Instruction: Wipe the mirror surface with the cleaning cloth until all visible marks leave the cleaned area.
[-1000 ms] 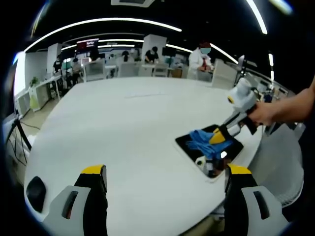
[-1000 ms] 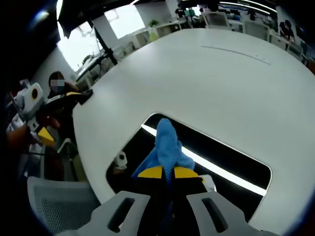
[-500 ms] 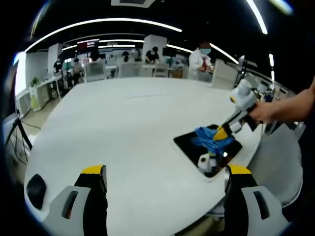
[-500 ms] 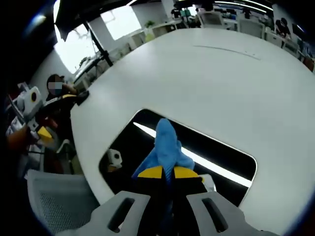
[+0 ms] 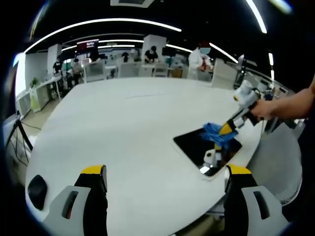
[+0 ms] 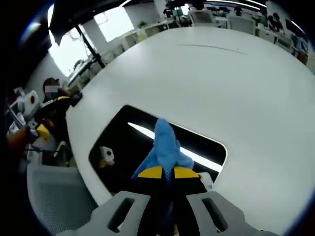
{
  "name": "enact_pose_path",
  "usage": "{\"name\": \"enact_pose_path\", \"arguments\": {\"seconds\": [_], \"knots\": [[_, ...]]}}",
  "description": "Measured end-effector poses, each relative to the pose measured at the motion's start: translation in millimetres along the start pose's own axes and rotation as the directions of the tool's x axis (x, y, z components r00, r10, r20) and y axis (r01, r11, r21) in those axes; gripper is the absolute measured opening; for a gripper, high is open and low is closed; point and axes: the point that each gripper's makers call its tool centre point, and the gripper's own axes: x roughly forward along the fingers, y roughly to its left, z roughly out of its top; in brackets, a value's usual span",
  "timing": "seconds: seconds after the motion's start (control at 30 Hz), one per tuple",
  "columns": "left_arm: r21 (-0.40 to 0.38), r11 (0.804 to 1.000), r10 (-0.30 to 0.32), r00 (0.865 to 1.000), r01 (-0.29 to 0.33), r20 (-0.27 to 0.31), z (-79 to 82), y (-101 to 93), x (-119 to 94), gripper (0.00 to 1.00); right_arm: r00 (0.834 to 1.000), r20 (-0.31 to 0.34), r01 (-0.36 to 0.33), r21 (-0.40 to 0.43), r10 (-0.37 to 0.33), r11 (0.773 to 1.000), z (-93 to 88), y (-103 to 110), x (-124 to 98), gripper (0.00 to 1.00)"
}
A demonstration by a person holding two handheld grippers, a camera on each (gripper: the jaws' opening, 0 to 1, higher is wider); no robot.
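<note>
Right gripper (image 6: pixel 165 172) is clamped on the blue cleaning cloth (image 6: pixel 165 147) and has drawn it across the mirror (image 6: pixel 123 142) toward the far end over the last second. Judgement: wiping is mid-pass; no marks can be made out on the dark glass. Left gripper (image 5: pixel 165 177) hovers with jaws apart, holding nothing. Mirror lies flat near the edge of the white round worktop (image 5: pixel 123 128). Open office beyond, with desks and people.
</note>
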Motion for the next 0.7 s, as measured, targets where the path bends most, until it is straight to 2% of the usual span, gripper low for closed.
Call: {"name": "enact_pose_path", "arguments": {"seconds": [0.2,0.5,0.7], "knots": [[0.004,1.0,-0.005,1.0,0.005,-0.002,0.2,-0.1,2.8,1.0,1.0,-0.003,0.024,0.035,-0.024,0.999,-6.5,-18.7,-9.4,0.01],[0.017,1.0,-0.017,1.0,0.017,0.002,7.6,-4.0,6.9,1.0,0.999,-0.014,0.032,0.046,-0.031,0.998,-9.4,-24.7,-12.7,0.01],[0.012,1.0,-0.011,1.0,0.011,-0.002,4.0,-1.1,7.2,1.0,0.999,-0.026,0.043,0.053,-0.042,0.998,-12.4,-31.3,-17.5,0.01]]}}
